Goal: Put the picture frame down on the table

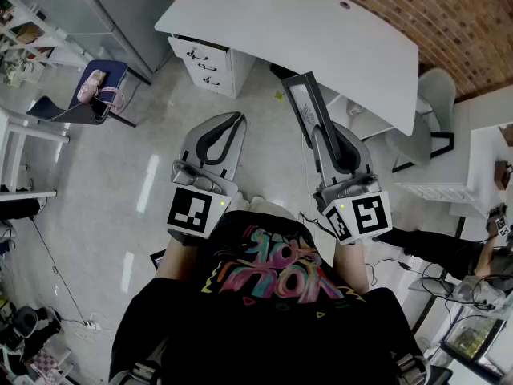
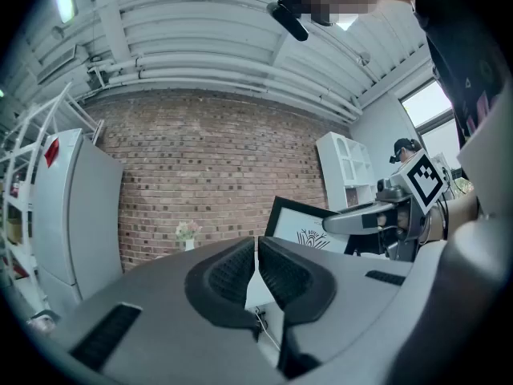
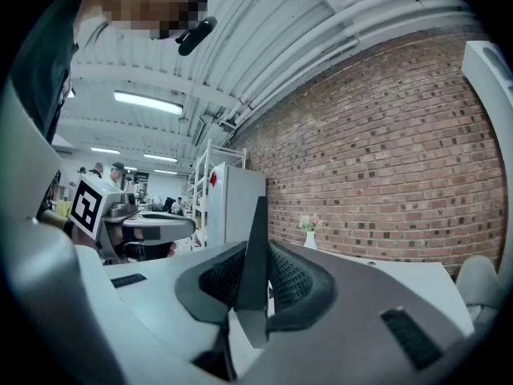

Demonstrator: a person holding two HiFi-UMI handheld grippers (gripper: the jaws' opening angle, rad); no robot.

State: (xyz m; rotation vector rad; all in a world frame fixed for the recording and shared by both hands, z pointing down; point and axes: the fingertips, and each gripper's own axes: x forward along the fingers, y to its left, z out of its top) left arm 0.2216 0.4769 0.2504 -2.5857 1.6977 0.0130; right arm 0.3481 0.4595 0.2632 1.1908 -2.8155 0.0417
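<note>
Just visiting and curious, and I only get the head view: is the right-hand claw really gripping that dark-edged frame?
Observer: Yes. The right gripper view shows the right gripper shut on the picture frame, edge-on between its jaws.
Operator: And the left one?
Observer: The left gripper view shows the left gripper shut, nothing between its jaws.
Operator: What's in the frame?
Observer: A dark line drawing on white, seen from the left gripper view.

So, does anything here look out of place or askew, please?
Only the picture frame: it is off the table, pinched edge-on in the right gripper and tilted above the floor. Nothing looks spilled or damaged.
</note>
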